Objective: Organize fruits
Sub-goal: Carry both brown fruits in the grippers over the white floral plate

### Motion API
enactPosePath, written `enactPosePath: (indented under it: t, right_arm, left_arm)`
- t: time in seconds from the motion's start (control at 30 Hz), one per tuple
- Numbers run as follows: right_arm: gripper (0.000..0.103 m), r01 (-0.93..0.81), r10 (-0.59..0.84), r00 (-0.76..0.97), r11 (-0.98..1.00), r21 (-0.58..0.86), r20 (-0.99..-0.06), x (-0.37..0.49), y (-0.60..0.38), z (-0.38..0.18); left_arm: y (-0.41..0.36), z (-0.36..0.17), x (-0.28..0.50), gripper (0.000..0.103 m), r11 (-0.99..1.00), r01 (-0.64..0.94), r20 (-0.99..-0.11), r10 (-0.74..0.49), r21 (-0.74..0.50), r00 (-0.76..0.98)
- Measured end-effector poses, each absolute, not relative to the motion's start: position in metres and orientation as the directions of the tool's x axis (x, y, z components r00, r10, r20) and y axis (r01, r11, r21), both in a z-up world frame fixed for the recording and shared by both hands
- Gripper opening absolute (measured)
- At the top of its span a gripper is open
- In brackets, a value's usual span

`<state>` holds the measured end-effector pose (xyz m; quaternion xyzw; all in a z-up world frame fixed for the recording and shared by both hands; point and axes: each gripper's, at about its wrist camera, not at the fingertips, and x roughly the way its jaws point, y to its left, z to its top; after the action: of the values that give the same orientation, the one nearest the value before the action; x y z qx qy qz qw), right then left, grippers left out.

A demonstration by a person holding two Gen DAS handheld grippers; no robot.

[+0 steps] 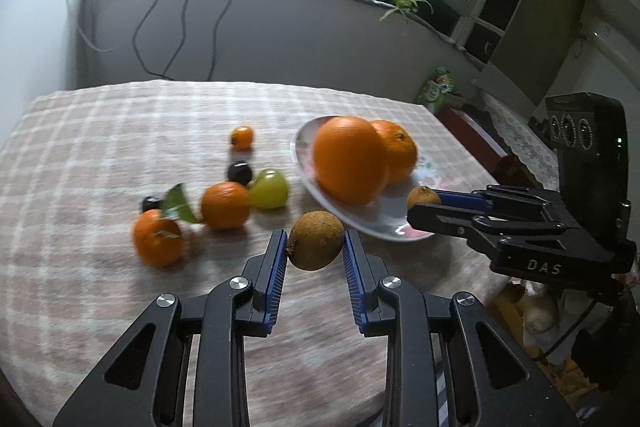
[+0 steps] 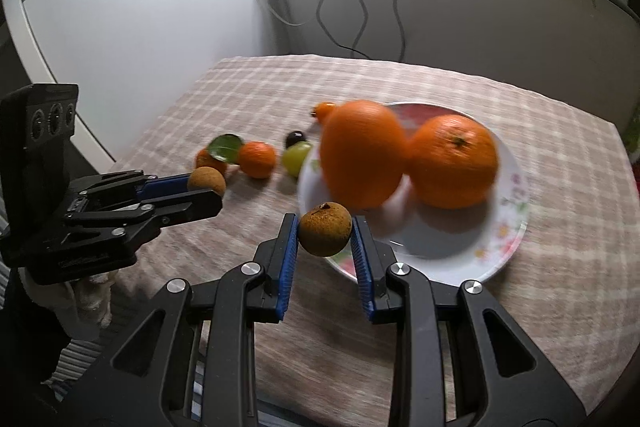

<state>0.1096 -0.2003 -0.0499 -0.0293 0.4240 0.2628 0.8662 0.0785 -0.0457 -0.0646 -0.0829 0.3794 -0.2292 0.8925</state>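
Between our blue pads, each tool grips a brown longan: left tool, right tool. Beyond, at one o'clock, the plate holds two oranges; next, we judge, both longans go there.

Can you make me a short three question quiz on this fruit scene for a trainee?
1. True or false: both tongs, left and right, each grip a brown longan.
2. How many large oranges lie on the plate?
3. Which sits beside the green grape: A) a banana B) a dark grape C) a lemon

Key: 1 true; 2 two; 3 B
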Motion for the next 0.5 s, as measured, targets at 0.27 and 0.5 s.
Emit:
enactPosePath:
  t: [0.27, 0.5]
  right_arm:
    - [0.028, -0.418, 0.375, 0.536, 0.896, 0.148, -0.757, 0.119, -0.233, -0.054]
    - [0.028, -0.379, 0.338, 0.549, 0.916, 0.132, -0.765, 0.129, -0.254, -0.059]
  left_arm:
    - [-0.080, -0.064, 0.088, 0.027, 0.865, 0.389, -0.643, -0.498, -0.317, 0.582]
    - [-0.105, -0.066, 0.095, 0.027, 0.858, 0.416, -0.649, -0.504, -0.300, 0.570]
